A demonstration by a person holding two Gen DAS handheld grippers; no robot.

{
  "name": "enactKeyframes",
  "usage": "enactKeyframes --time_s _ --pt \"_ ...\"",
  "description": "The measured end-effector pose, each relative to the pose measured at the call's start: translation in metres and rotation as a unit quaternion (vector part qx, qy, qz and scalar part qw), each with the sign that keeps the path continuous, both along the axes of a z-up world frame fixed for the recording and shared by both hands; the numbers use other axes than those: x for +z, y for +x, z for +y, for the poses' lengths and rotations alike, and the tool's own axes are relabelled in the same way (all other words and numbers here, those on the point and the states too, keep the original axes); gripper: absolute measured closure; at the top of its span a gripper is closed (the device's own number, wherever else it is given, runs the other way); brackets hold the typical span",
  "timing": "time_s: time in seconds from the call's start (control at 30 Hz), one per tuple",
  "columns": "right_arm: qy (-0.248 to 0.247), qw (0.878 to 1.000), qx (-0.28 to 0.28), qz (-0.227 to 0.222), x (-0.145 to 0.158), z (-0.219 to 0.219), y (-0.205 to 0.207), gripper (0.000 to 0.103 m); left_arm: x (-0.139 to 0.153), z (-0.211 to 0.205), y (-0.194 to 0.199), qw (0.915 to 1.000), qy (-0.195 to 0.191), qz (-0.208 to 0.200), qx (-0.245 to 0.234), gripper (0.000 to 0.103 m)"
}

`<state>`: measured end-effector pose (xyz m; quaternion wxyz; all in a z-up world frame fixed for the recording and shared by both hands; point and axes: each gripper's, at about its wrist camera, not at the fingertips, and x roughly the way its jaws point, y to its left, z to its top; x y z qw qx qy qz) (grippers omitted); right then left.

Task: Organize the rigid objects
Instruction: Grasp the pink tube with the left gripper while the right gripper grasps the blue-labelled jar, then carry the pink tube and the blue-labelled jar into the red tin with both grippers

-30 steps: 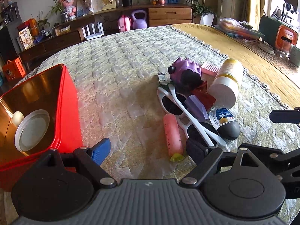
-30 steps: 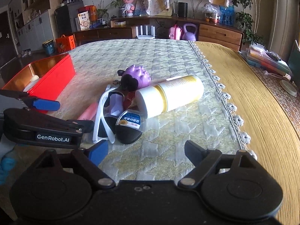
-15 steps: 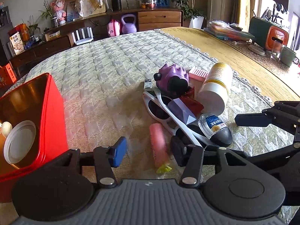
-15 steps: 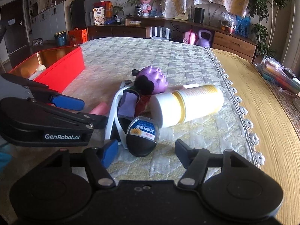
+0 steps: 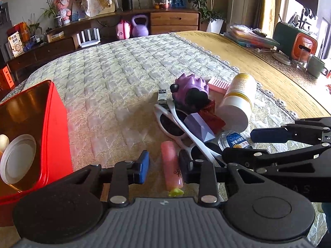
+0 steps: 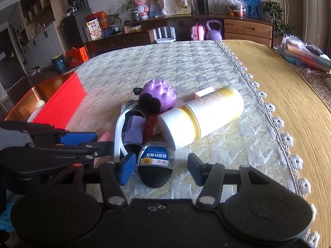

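The blue fingers [image 5: 142, 169] of the left gripper [image 5: 163, 168] are closing, with the pink tube [image 5: 171, 166] lying between them, but the pads do not press on it yet. The right gripper [image 6: 160, 168] is closing too, with the small clear bottle [image 6: 155, 163] with the dark cap between its fingers, and a gap shows on its right side. The left view shows things the right view hides: a round white lid [image 5: 17, 161] inside the red tin box [image 5: 55, 128] at the near left, and the full length of the pink tube. The right view shows the big yellow and white bottle [image 6: 204, 115] from its side, and only the far tip of the pink tube behind the left gripper. Both grippers tilt down toward the quilted cloth [image 5: 115, 72] and sit side by side, near each other. The pink tube lies flat, its long side running near to far, with its green tip at the near end. The small bottle lies flat with its dark cap toward the right gripper. The big bottle lies on its side, white lid toward the near left. White sunglasses [image 5: 178, 124] and a purple spiky toy [image 6: 159, 95] sit in the same pile.
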<state>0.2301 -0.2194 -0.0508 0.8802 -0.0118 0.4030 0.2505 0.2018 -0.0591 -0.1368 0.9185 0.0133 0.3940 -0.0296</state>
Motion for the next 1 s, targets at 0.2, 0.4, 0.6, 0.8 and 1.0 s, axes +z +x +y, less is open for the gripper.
enactKeyframes --time_s 0.2,0.4,0.6,0.8,1.0 --pt "-0.002 1.0 -0.004 0.002 0.0 0.006 -0.001 0.065 0.0 0.0 0.0 1.0 0.003 -0.001 -0.001 0.087" --pt "-0.009 1.0 -0.017 -0.005 0.002 0.007 -0.007 0.065 0.003 0.002 -0.002 1.0 0.002 0.003 0.002 0.087" --pt "-0.004 1.0 -0.025 -0.011 0.012 -0.001 -0.019 0.065 0.007 0.011 -0.009 0.9998 -0.009 0.014 0.015 0.087" --pt "-0.001 0.999 -0.026 -0.026 0.032 -0.004 -0.034 0.065 0.024 0.016 -0.022 0.9995 -0.022 0.007 0.02 0.088" --pt "0.006 0.999 -0.015 -0.044 0.058 0.003 -0.048 0.065 0.046 0.026 -0.037 0.9991 -0.035 0.0 0.026 0.087"
